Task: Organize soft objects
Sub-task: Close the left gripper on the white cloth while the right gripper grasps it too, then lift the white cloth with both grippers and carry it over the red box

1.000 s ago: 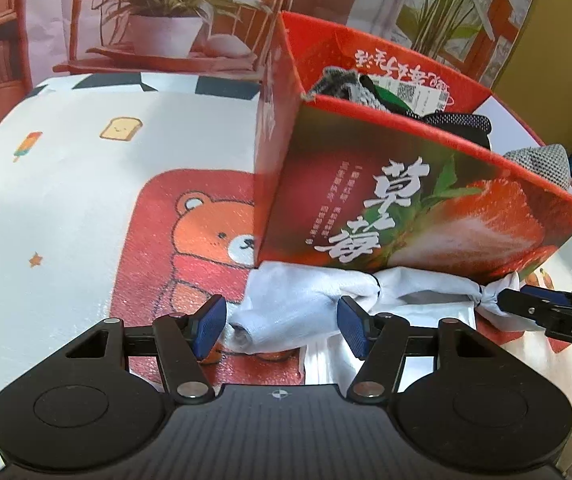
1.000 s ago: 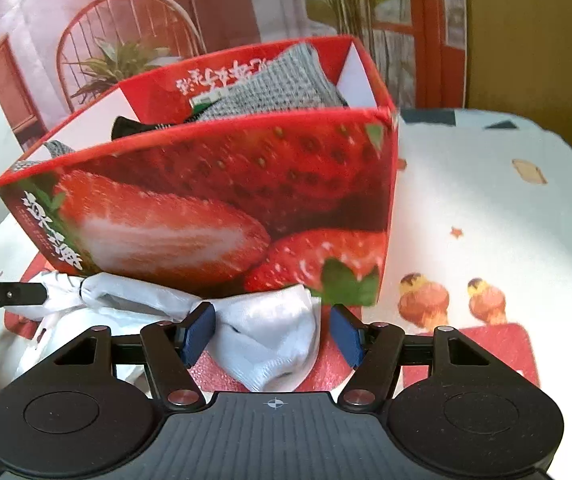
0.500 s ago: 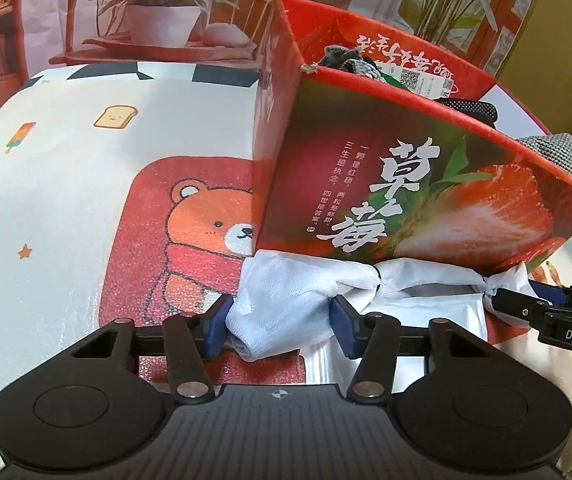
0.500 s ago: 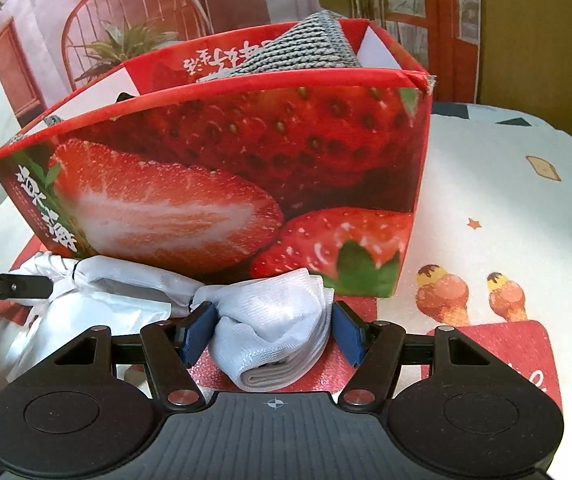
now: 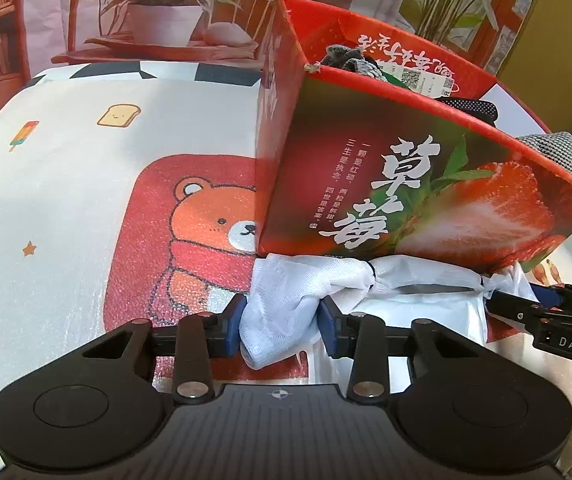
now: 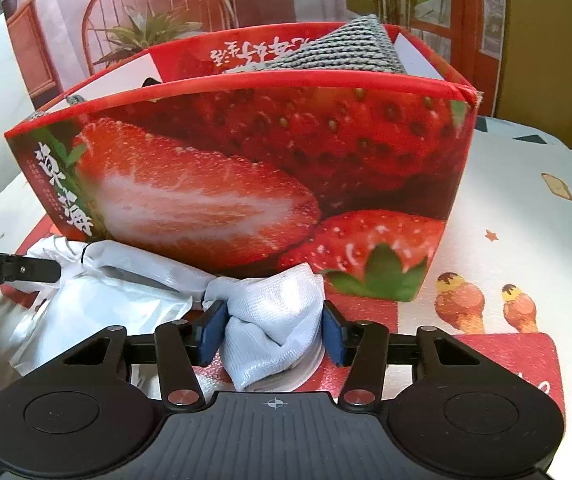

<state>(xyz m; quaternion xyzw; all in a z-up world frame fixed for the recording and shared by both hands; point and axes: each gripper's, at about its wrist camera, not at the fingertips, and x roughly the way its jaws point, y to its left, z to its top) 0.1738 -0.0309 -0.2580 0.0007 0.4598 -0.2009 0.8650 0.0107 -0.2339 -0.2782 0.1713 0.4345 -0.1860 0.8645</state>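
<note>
The left tongs (image 5: 280,326) pinch one end of the white sock (image 5: 286,300), and the right tongs (image 6: 272,330) pinch the other end; the sock is stretched low over the bench (image 5: 66,184), right in front of the red strawberry box (image 5: 386,184); a thin black band (image 5: 372,270) ties the sock near its middle.

Under the sock lies a white plastic bag (image 6: 86,308); it touches the sock, so it may stick and come up too when the sock goes up.

The box is tall and already quite full; a grey knit cloth (image 6: 346,50) pokes over its rim; if the sock is not raised high enough, it may catch the front wall and push or tip the box; that is my guess.

Both tongs are closed only part way, because the cloth is thick and squashy; if the two pull apart too hard, one end may slip out, and the sock will flop down.

If one side lets go early, the sock may hang outside the box instead of falling in.
</note>
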